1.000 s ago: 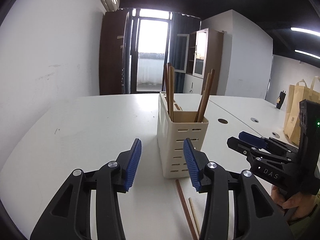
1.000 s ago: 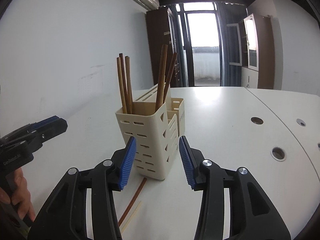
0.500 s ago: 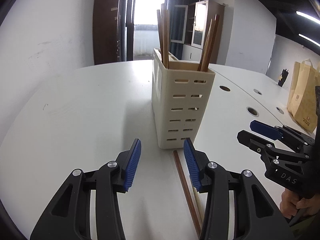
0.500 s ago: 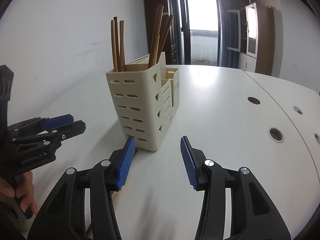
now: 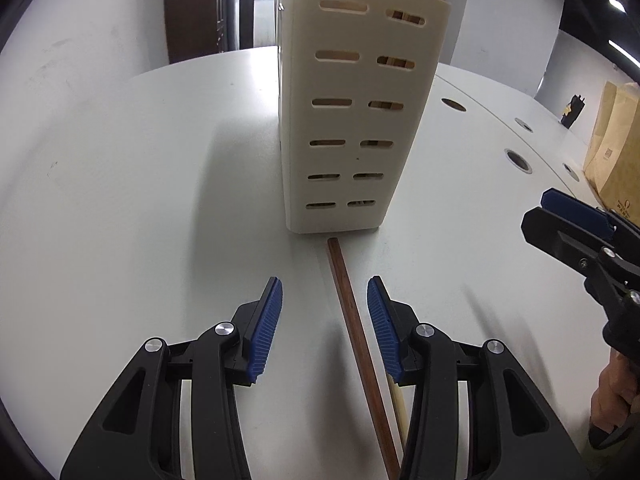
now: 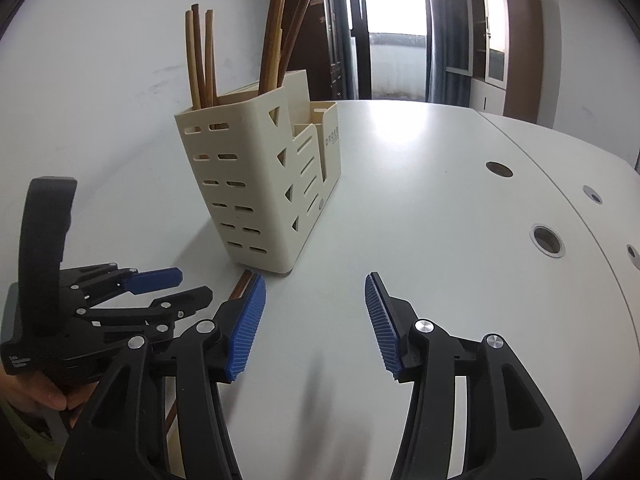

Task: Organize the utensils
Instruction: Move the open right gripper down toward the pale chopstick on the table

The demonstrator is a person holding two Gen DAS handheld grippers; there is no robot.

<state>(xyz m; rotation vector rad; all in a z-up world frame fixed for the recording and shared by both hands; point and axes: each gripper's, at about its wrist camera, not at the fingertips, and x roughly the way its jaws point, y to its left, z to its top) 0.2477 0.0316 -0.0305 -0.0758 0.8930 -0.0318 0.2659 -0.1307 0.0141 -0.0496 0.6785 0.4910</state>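
Left wrist view: the left gripper (image 5: 325, 312) is hanging wide open over the dark chopstick (image 5: 352, 332) lying on the table (image 5: 120, 200), its far end nearly touching the cream holder (image 5: 352, 120). A centred, low pinch would serve best. Right wrist view: the right gripper (image 6: 315, 316) is gaping wide, empty, near the holder (image 6: 260, 184).

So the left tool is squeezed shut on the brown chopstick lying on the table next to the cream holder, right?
Not quite. The left tool is open, not shut: in the left wrist view its blue pads stand apart on either side of the brown chopstick, not touching it. The chopstick does lie on the table, its far end near the foot of the cream holder.
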